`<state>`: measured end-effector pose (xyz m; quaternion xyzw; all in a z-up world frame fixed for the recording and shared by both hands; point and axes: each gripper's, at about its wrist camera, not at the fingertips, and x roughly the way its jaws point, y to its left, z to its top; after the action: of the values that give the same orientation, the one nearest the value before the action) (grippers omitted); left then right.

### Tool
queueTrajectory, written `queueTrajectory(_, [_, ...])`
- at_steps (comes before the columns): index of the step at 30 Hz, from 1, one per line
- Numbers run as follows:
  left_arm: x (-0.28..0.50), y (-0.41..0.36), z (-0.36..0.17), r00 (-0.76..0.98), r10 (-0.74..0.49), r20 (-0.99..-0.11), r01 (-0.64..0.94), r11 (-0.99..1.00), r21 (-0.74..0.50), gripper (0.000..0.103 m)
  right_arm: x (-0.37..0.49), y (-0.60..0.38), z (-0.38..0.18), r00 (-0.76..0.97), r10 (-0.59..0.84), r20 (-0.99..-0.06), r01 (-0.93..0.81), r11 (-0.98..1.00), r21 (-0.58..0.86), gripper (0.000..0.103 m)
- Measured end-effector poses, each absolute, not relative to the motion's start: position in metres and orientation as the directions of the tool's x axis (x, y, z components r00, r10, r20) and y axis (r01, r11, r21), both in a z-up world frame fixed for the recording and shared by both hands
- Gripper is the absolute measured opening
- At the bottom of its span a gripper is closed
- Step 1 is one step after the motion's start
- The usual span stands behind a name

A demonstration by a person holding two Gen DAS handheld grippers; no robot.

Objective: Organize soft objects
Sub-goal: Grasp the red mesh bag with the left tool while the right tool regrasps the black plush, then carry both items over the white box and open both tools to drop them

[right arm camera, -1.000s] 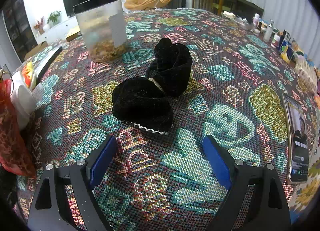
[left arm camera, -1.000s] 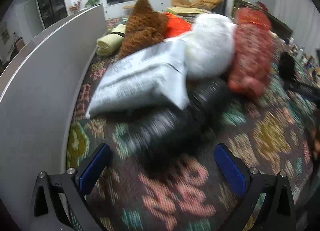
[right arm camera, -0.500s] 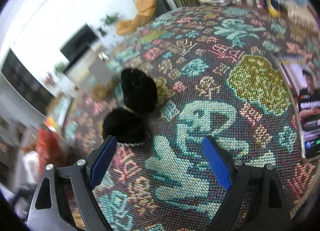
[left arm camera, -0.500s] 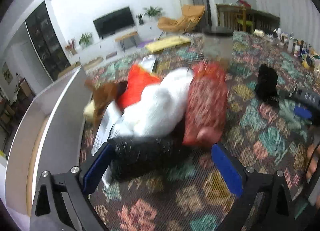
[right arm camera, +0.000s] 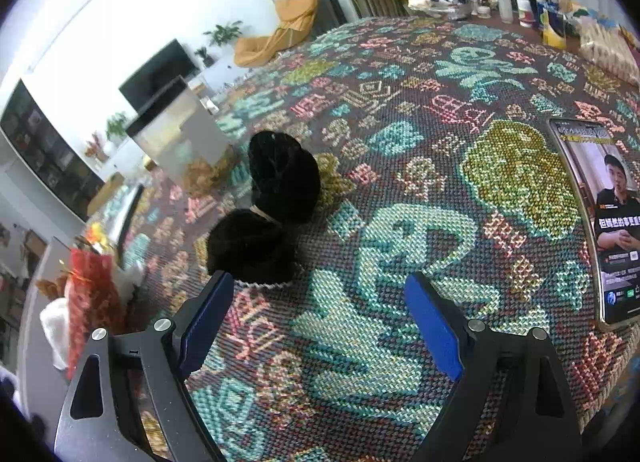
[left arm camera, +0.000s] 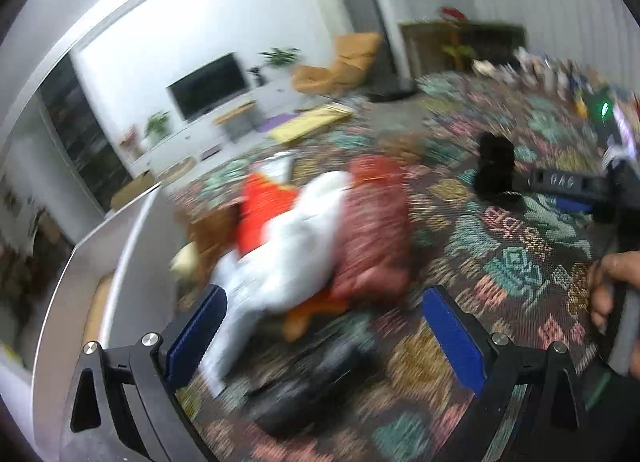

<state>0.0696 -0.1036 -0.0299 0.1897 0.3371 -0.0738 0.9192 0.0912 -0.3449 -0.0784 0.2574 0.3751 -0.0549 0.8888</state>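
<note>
A blurred pile of soft things lies on the patterned cloth in the left wrist view: a white plush [left arm camera: 296, 246], a red mesh bag [left arm camera: 372, 230], an orange piece [left arm camera: 260, 210], a brown plush [left arm camera: 212, 230] and a dark bundle [left arm camera: 316, 382] nearest me. My left gripper [left arm camera: 324, 338] is open and empty above the pile's near edge. In the right wrist view a black velvet pair [right arm camera: 268, 218] lies just beyond my open, empty right gripper [right arm camera: 320, 322], close to its left finger. The pair also shows in the left wrist view [left arm camera: 494, 170].
A grey box wall [left arm camera: 92, 302] stands left of the pile. A clear container [right arm camera: 180, 134] stands behind the black pair. A phone [right arm camera: 600, 218] lies at the right. Bottles [right arm camera: 516, 2] line the far table edge. The right gripper's body [left arm camera: 568, 186] and a hand [left arm camera: 612, 282] show at right.
The left gripper has lifted and tilted back, so the pile sits lower and farther in its view. The right gripper has drawn closer to the black pair.
</note>
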Motion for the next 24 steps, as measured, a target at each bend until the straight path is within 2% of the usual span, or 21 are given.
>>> queueTrajectory(2, [0.092, -0.121, -0.042, 0.741, 0.030, -0.671, 0.250, 0.915, 0.317, 0.094, 0.104, -0.350, -0.075, 0.689, 0.146, -0.710, 0.270, 0.858, 0.438, 0.089])
queueTrajectory(3, [0.110, -0.129, -0.052, 0.722, 0.056, -0.690, 0.244, 0.912, 0.329, 0.087, 0.114, -0.352, -0.071, 0.678, 0.186, -0.711, 0.245, 0.855, 0.457, 0.089])
queueTrajectory(4, [0.123, -0.133, -0.061, 0.708, 0.090, -0.700, 0.232, 0.907, 0.351, 0.085, 0.126, -0.351, -0.068, 0.662, 0.212, -0.719, 0.220, 0.863, 0.456, 0.089])
queueTrajectory(6, [0.147, -0.142, -0.078, 0.695, 0.177, -0.697, 0.193, 0.887, 0.418, 0.085, 0.150, -0.343, -0.066, 0.608, 0.239, -0.757, 0.176, 0.889, 0.422, 0.088])
queueTrajectory(8, [0.154, -0.146, -0.082, 0.702, 0.214, -0.679, 0.177, 0.871, 0.458, 0.084, 0.172, -0.337, -0.070, 0.554, 0.233, -0.799, 0.158, 0.913, 0.376, 0.086])
queueTrajectory(9, [0.156, -0.147, -0.080, 0.712, 0.213, -0.669, 0.174, 0.869, 0.463, 0.069, 0.183, -0.333, -0.077, 0.502, 0.212, -0.839, 0.152, 0.933, 0.327, 0.061])
queueTrajectory(10, [0.156, -0.146, -0.077, 0.718, 0.206, -0.665, 0.171, 0.874, 0.455, 0.041, 0.188, -0.331, -0.079, 0.477, 0.206, -0.854, 0.138, 0.943, 0.304, 0.045])
queueTrajectory(13, [0.162, -0.135, -0.058, 0.701, 0.100, -0.706, 0.198, 0.924, 0.327, 0.028, 0.204, -0.339, -0.068, 0.460, 0.198, -0.866, 0.120, 0.952, 0.282, 0.039])
queueTrajectory(15, [0.171, -0.119, -0.039, 0.677, 0.000, -0.736, 0.210, 0.959, 0.193, 0.022, 0.218, -0.351, -0.051, 0.506, 0.145, -0.850, 0.122, 0.964, 0.237, 0.038])
queueTrajectory(18, [0.185, -0.099, -0.016, 0.652, -0.131, -0.747, 0.192, 0.981, -0.006, 0.021, 0.239, -0.367, -0.031, 0.564, 0.155, -0.811, 0.112, 0.959, 0.261, 0.038])
queueTrajectory(20, [0.196, -0.089, -0.002, 0.655, -0.177, -0.735, 0.174, 0.981, -0.082, 0.021, 0.258, -0.374, -0.016, 0.593, 0.154, -0.790, 0.091, 0.963, 0.255, 0.038])
queueTrajectory(24, [0.209, -0.073, 0.009, 0.657, -0.210, -0.725, 0.155, 0.978, -0.143, 0.021, 0.289, -0.373, 0.001, 0.619, 0.164, -0.768, 0.051, 0.968, 0.247, 0.038])
